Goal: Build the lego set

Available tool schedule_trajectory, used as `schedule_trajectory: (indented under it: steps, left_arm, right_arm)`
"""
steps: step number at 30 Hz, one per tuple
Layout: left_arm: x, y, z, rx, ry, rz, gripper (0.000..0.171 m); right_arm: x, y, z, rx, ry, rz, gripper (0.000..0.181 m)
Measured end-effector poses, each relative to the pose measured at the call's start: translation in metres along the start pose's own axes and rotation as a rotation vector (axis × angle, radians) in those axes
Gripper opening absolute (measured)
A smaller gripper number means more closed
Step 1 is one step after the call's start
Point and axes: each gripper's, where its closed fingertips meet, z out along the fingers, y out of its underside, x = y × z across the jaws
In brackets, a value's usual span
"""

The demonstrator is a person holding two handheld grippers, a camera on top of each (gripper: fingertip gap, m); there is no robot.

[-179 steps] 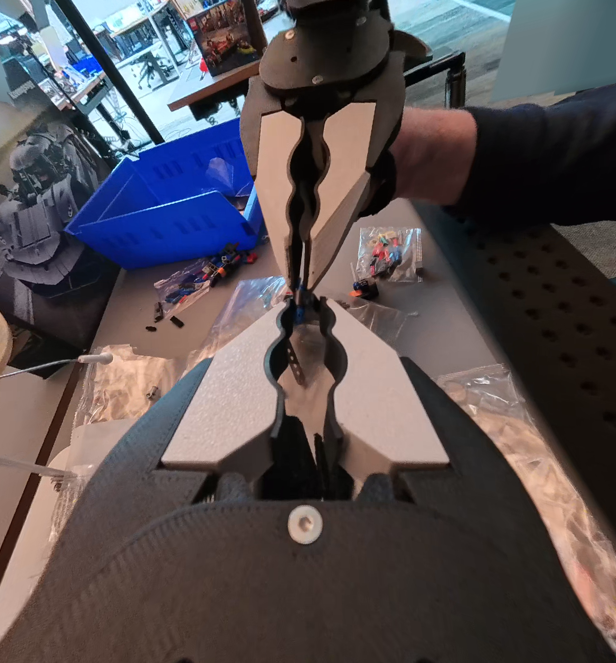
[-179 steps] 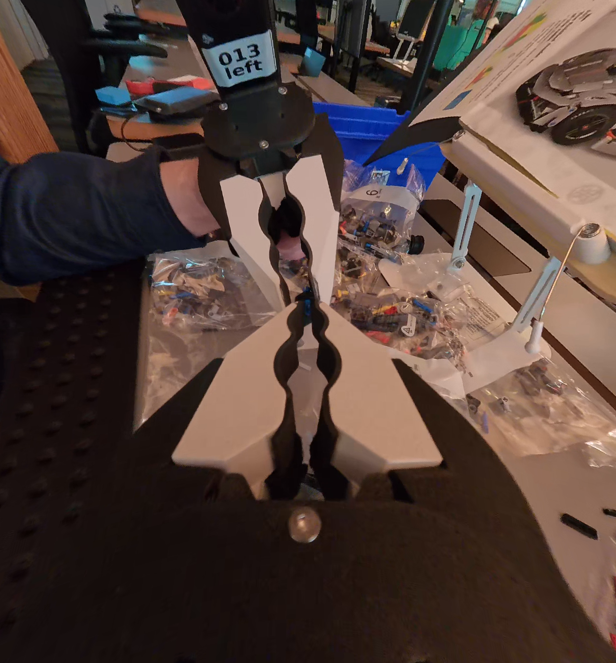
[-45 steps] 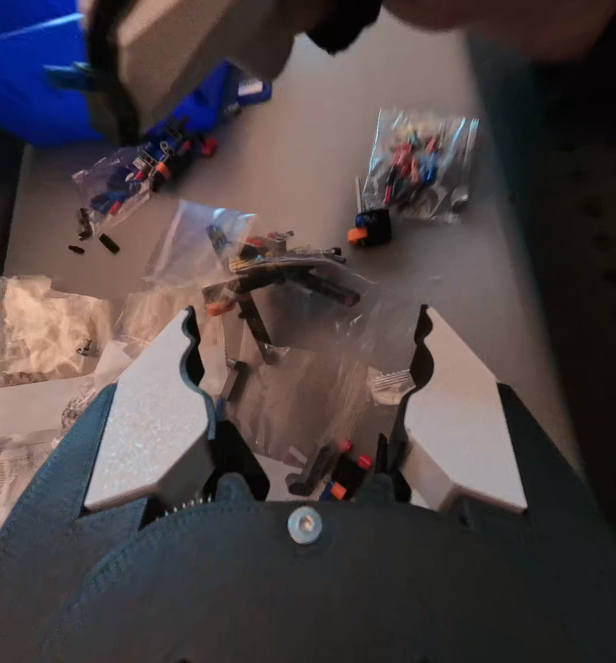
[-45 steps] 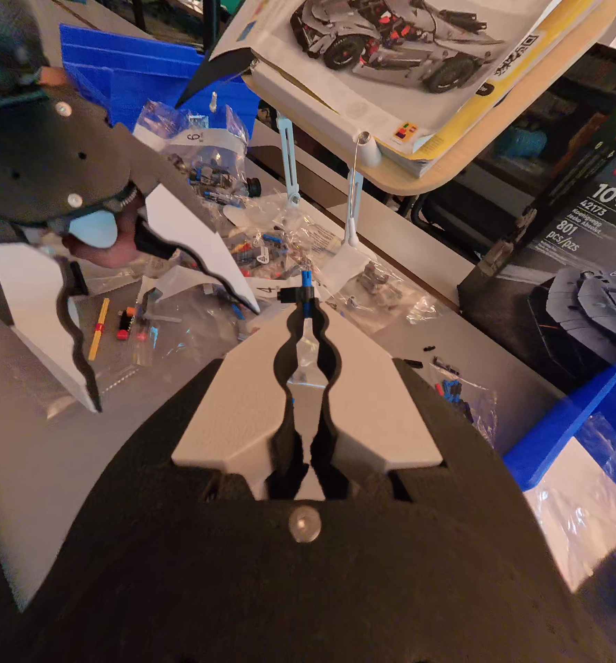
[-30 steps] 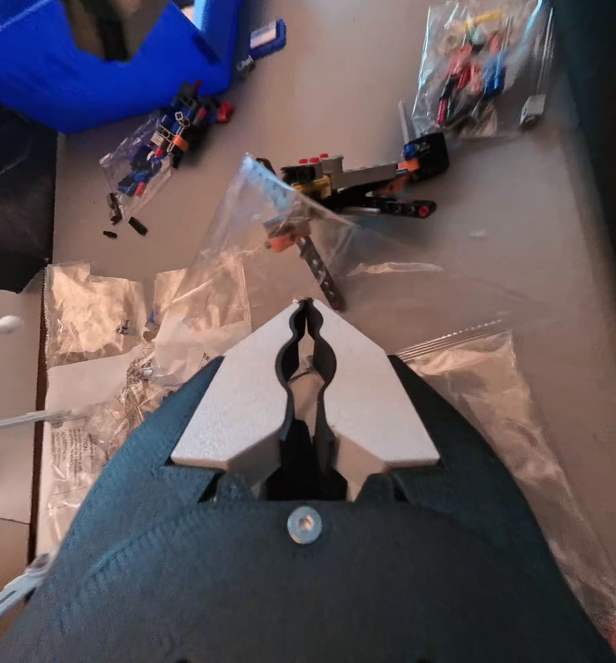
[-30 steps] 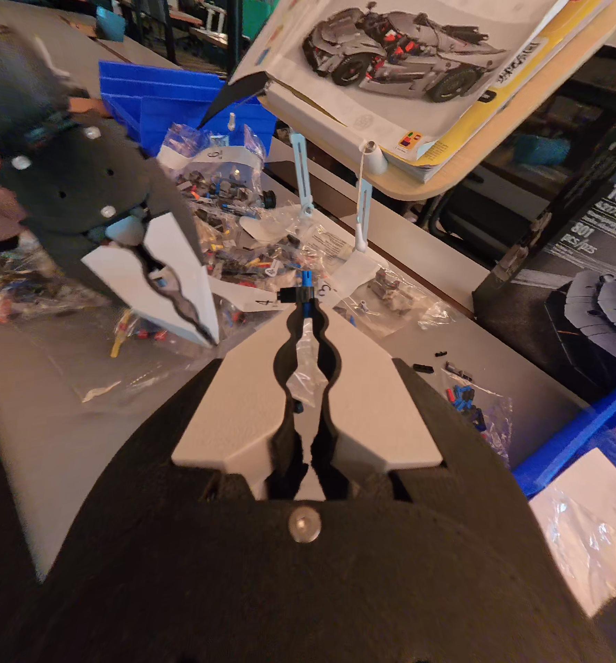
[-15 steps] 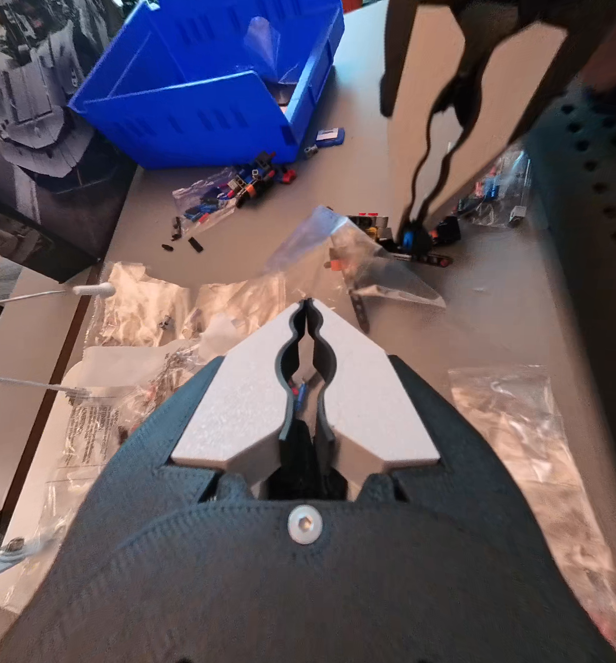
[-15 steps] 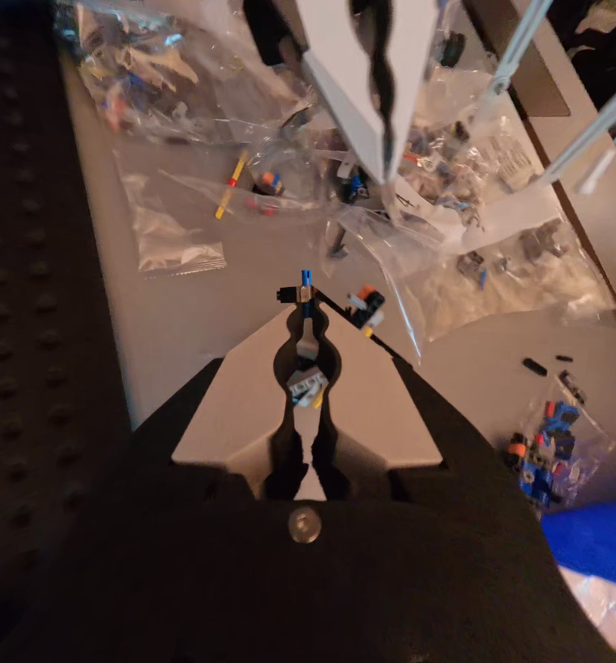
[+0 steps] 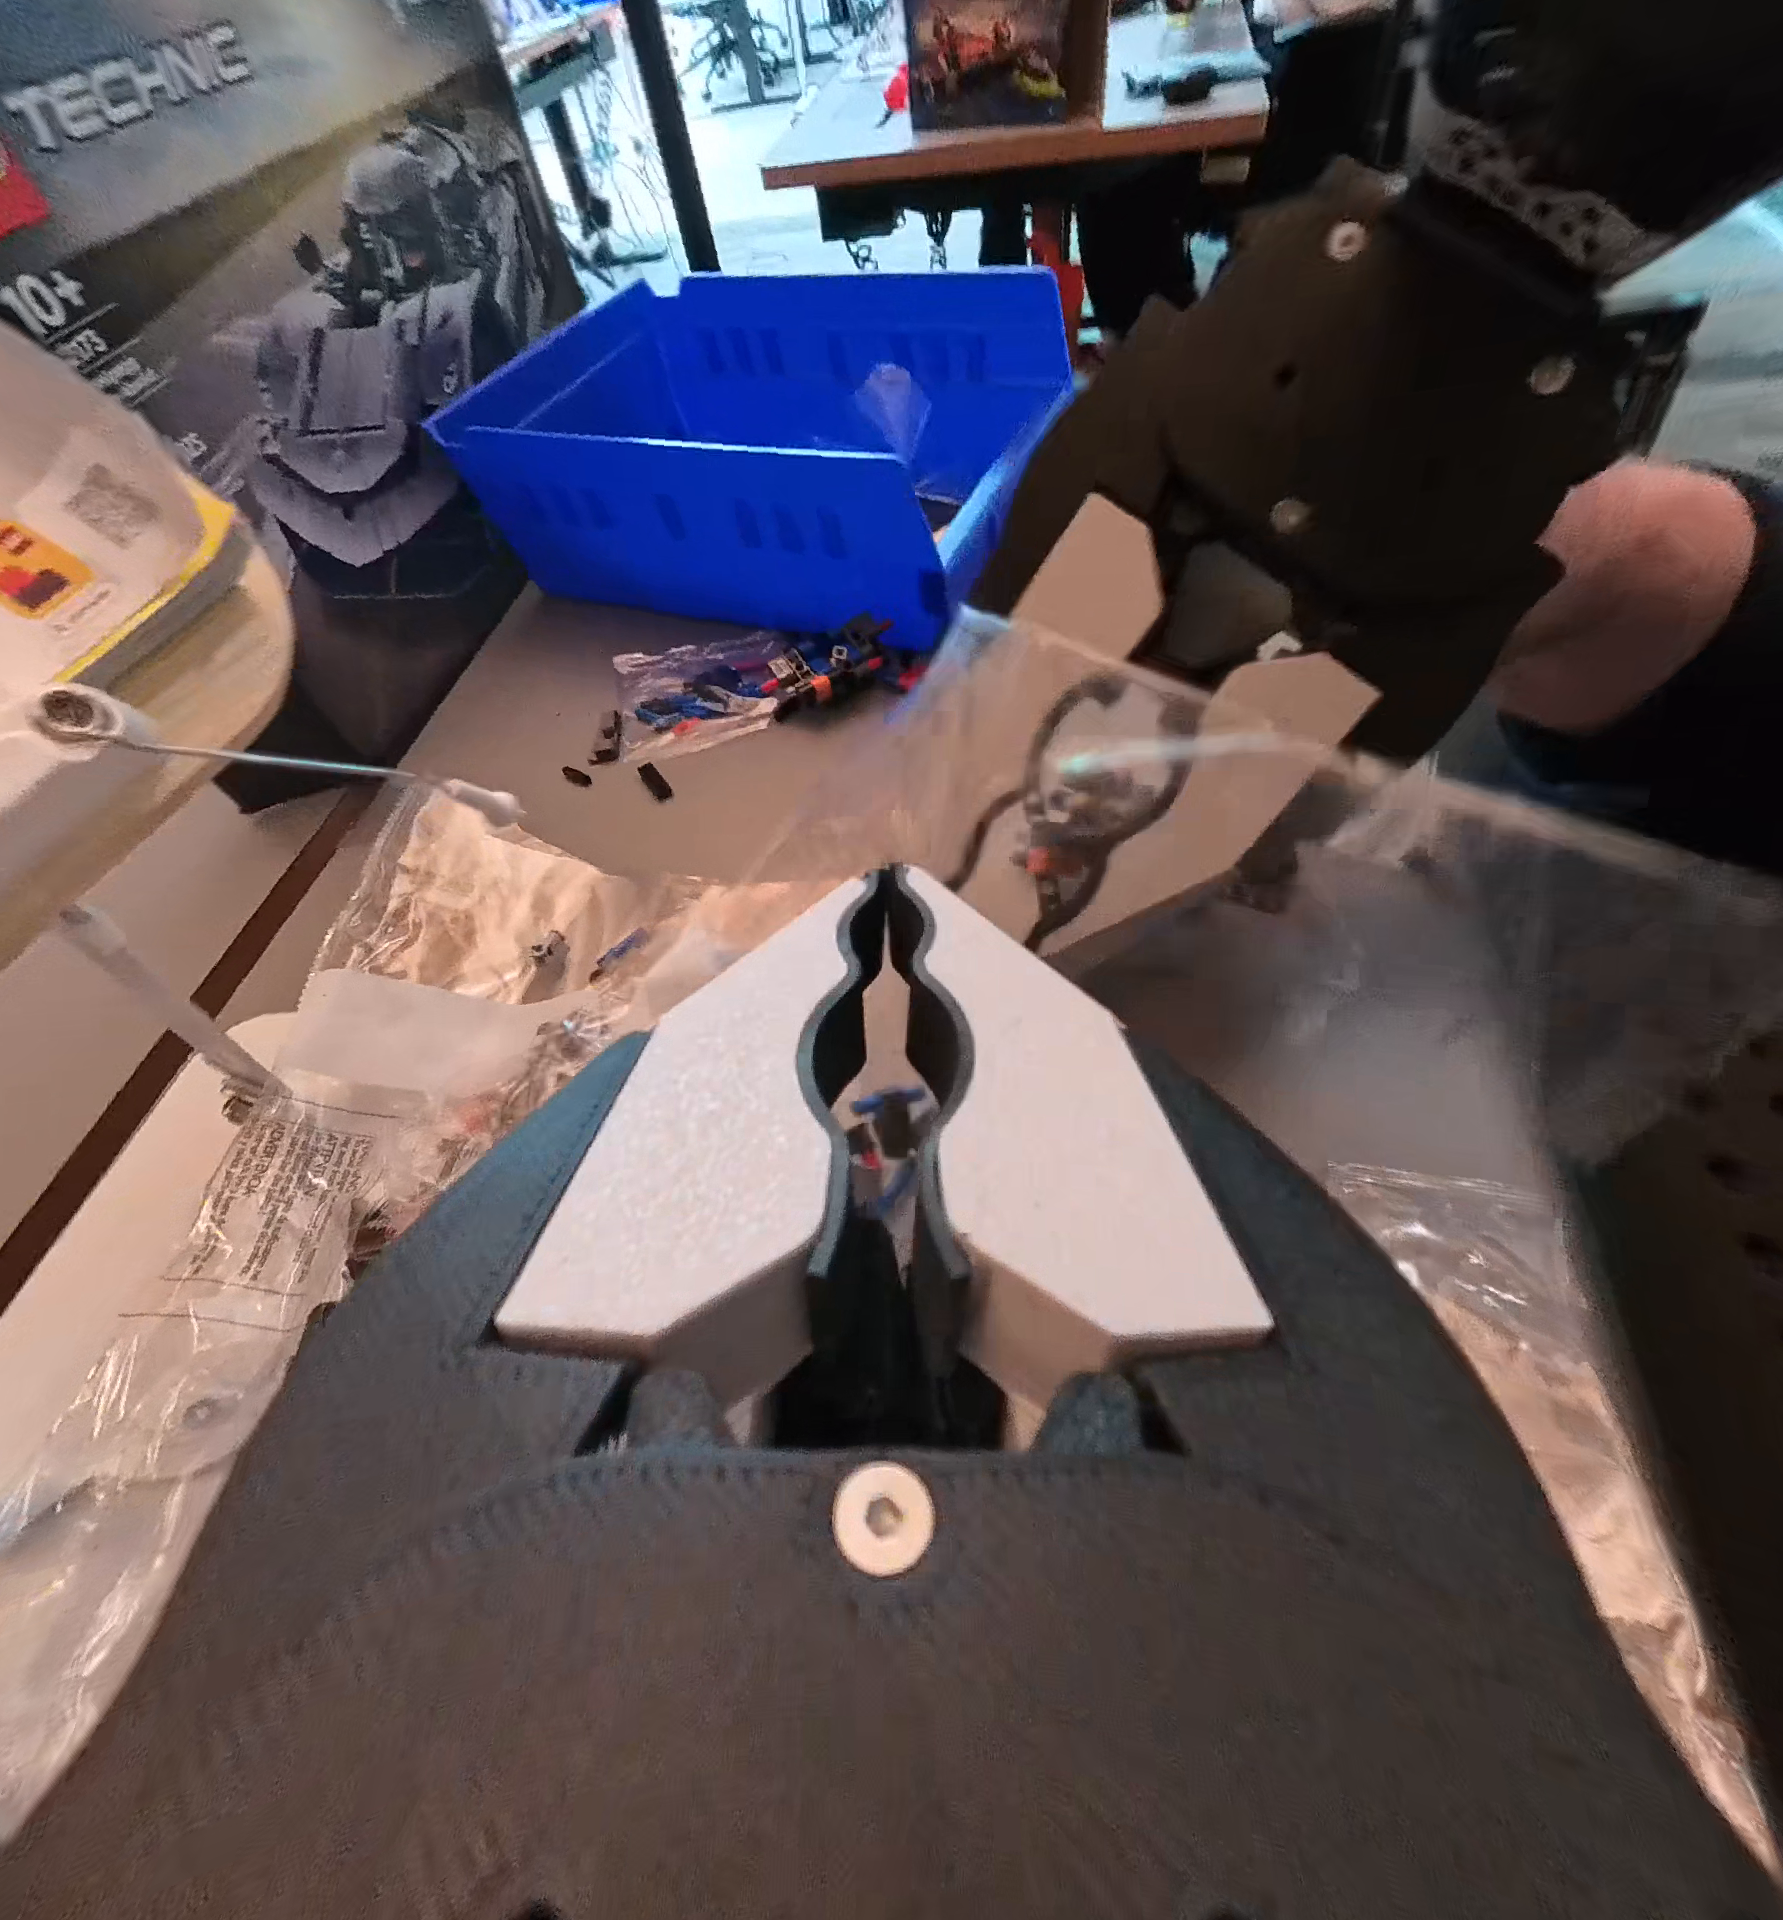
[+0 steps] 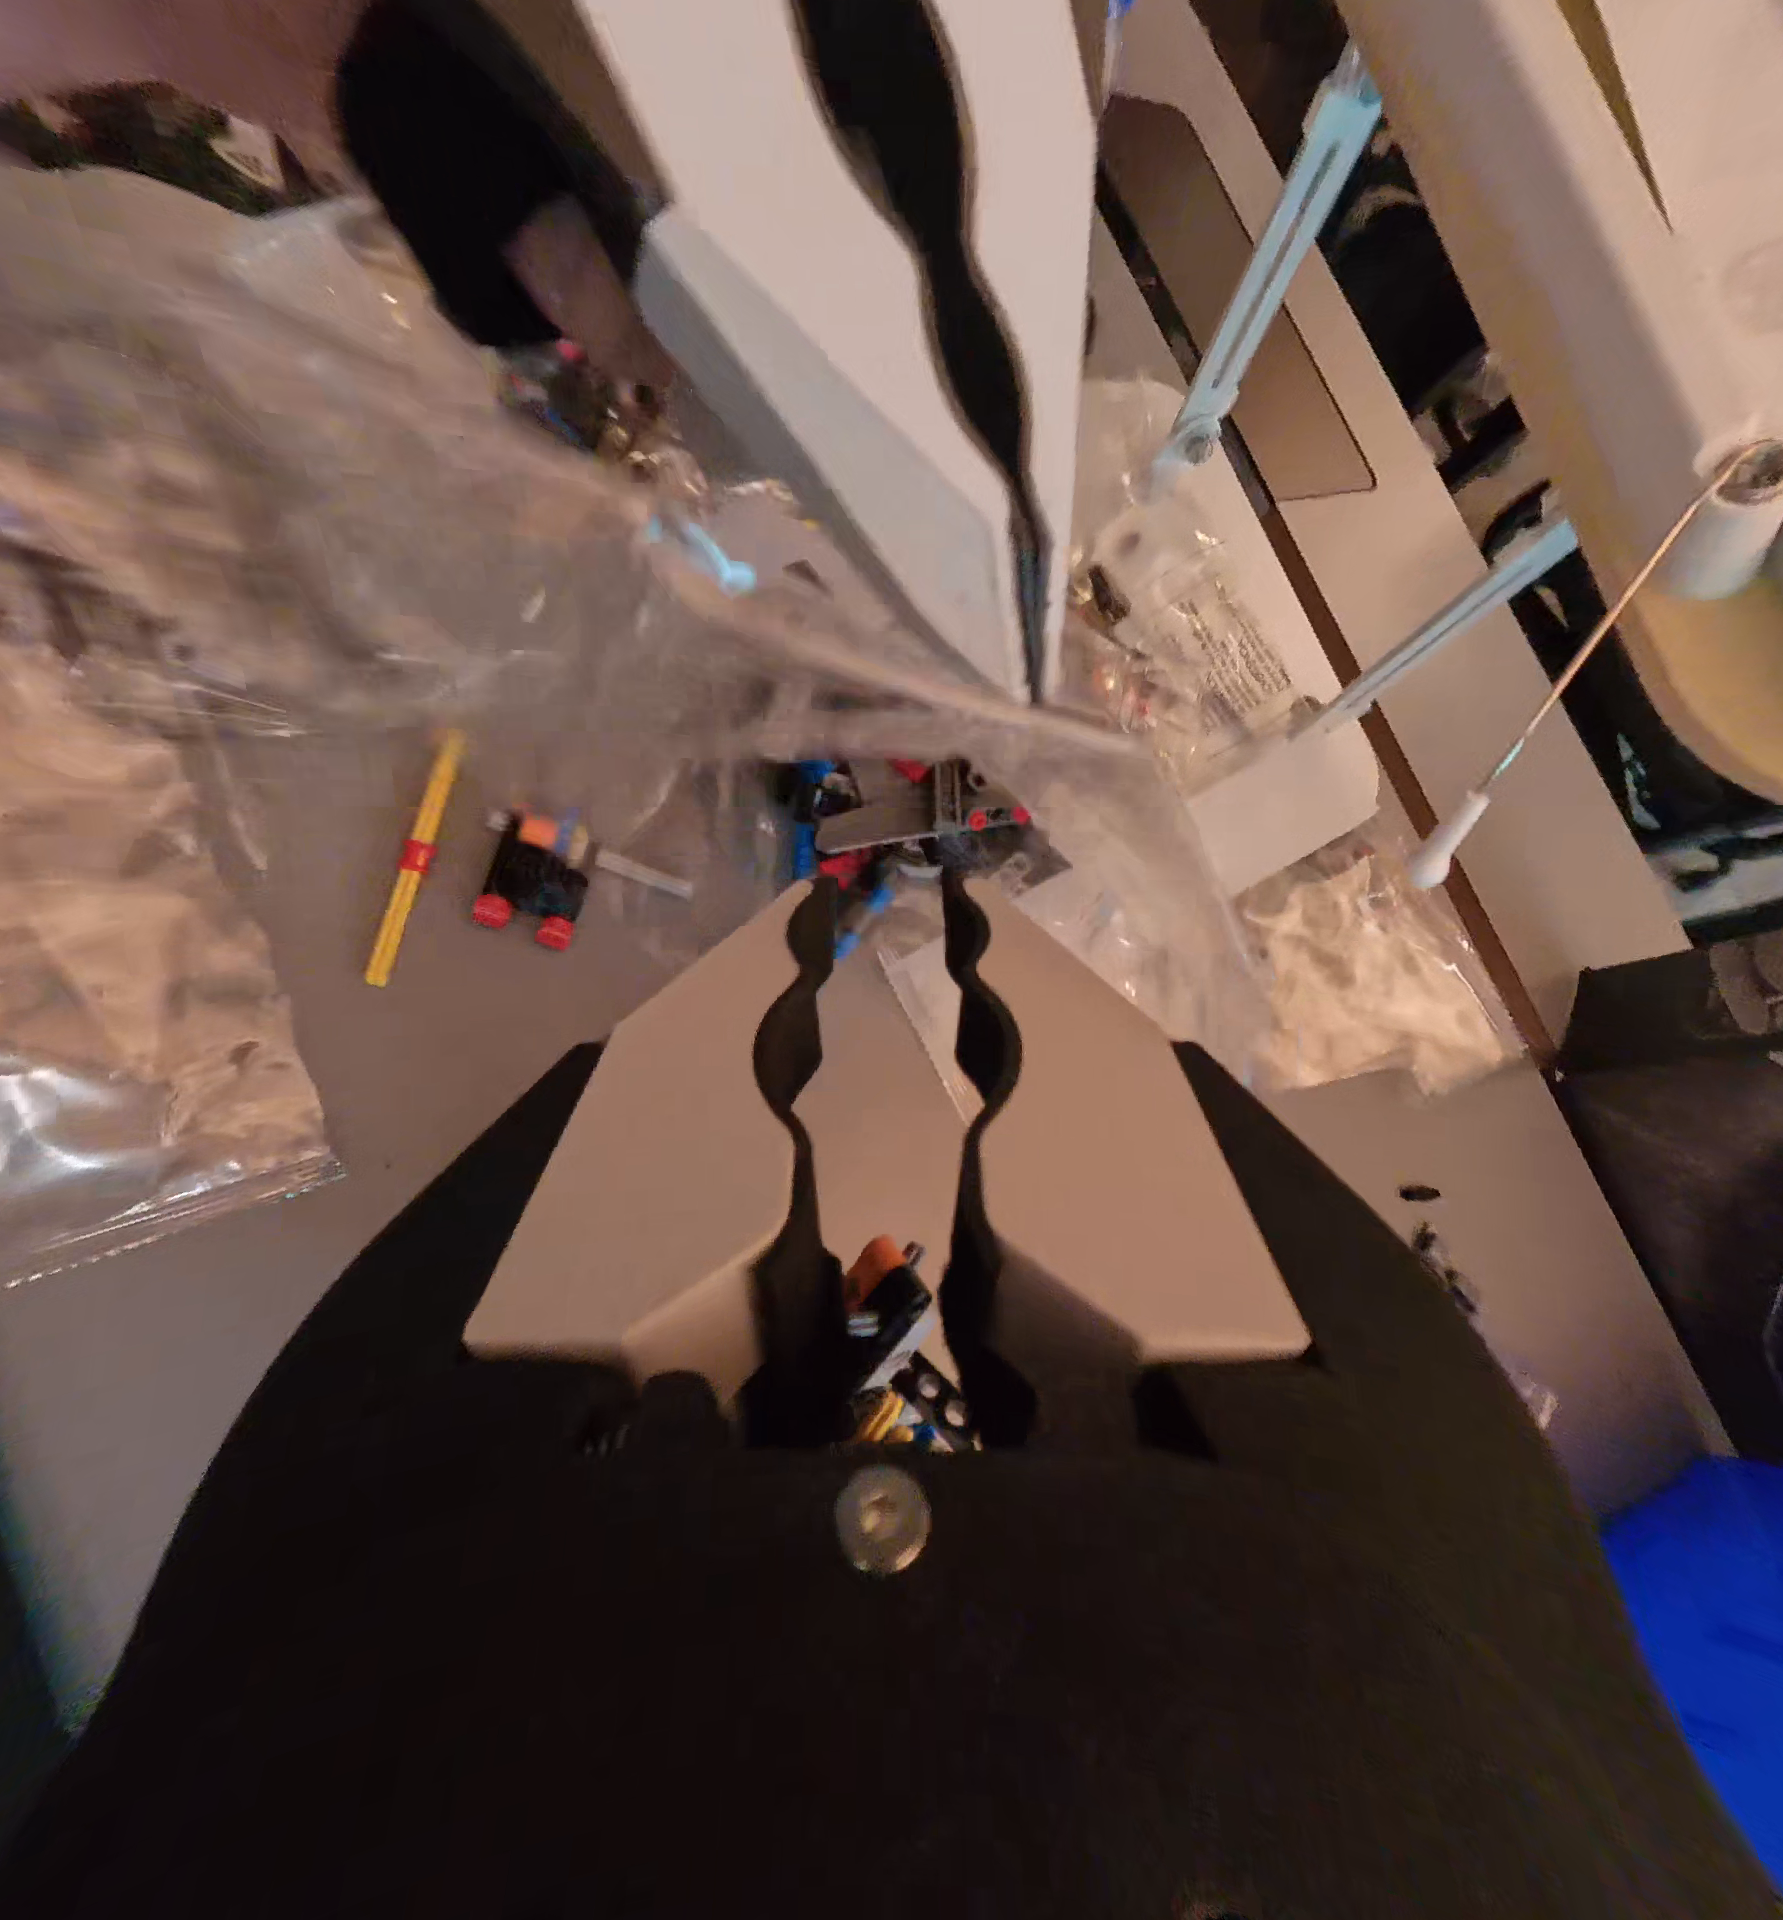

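Yellow axle (image 10: 414, 858) lies flat, pointing toward clear bag (image 10: 367, 540).

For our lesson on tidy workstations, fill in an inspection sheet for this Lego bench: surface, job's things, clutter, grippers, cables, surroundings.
Surface: grey table, partly covered by plastic bags.
Job's things: grey assembly under the clear bag; yellow axle with a small black block beside it; parts bag by the bin.
Clutter: flat bags; loose black pins.
Grippers: left gripper shut on the clear bag, holding it up; right gripper open, tips close to the grey assembly.
Cables: nothing seen.
Surroundings: blue bin, set box, manual propped at the table's edge.
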Motion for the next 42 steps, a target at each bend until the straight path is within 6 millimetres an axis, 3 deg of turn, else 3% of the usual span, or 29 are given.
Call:
schedule_trajectory:
  steps: [4, 8, 10, 14, 16, 19, 22, 25, 29, 31, 35, 37, 39, 42]
  left_arm:
    - [-0.016, -0.007, -0.016, 0.077, -0.032, -0.063, 0.0]
    - [-0.032, -0.009, -0.029, 0.132, -0.073, -0.13, 0.0]
    - [-0.039, -0.01, -0.033, 0.16, -0.087, -0.162, 0.0]
    - [-0.049, -0.008, -0.038, 0.176, -0.119, -0.194, 0.0]
    - [-0.05, -0.009, -0.04, 0.184, -0.122, -0.199, 0.0]
    - [-0.051, -0.008, -0.04, 0.181, -0.122, -0.205, 0.0]
    - [-0.049, -0.007, -0.04, 0.176, -0.111, -0.208, 0.0]
    - [-0.046, -0.005, -0.037, 0.161, -0.092, -0.207, 0.0]
    - [-0.046, -0.003, -0.036, 0.156, -0.091, -0.209, 0.0]
    - [-0.048, -0.003, -0.038, 0.162, -0.093, -0.216, 0.0]
    - [-0.05, -0.004, -0.041, 0.172, -0.098, -0.225, 0.0]
    - [-0.051, -0.003, -0.041, 0.17, -0.097, -0.229, 0.0]
    - [-0.05, -0.002, -0.041, 0.168, -0.095, -0.229, 0.0]
    - [-0.051, -0.003, -0.042, 0.168, -0.096, -0.23, 0.0]
  right_arm:
    - [-0.002, -0.012, -0.027, 0.107, -0.029, 0.013, 0.01]
    - [-0.046, -0.015, -0.049, 0.152, -0.298, -0.001, 0.004]
    - [-0.074, -0.011, -0.044, 0.104, -0.43, -0.035, 0.003]
    - [-0.103, -0.006, -0.02, -0.006, -0.513, -0.057, 0.02]
    - [-0.1, -0.005, 0.003, -0.06, -0.459, -0.005, 0.031]
    - [-0.094, 0.019, 0.037, -0.253, -0.355, 0.033, 0.026]
    - [-0.095, 0.032, 0.05, -0.353, -0.309, 0.016, 0.024]
    - [-0.096, 0.031, 0.055, -0.354, -0.305, 0.01, 0.021]
    - [-0.086, 0.039, 0.047, -0.386, -0.274, 0.013, 0.017]
    - [-0.084, 0.03, 0.038, -0.327, -0.267, 0.011, 0.018]
    - [-0.117, 0.005, 0.023, -0.205, -0.456, 0.013, 0.005]
    - [-0.122, 0.016, 0.035, -0.277, -0.447, 0.015, 0.013]
    - [-0.125, 0.03, 0.045, -0.362, -0.428, -0.011, 0.008]
    - [-0.131, 0.026, 0.046, -0.343, -0.46, -0.012, 0.001]
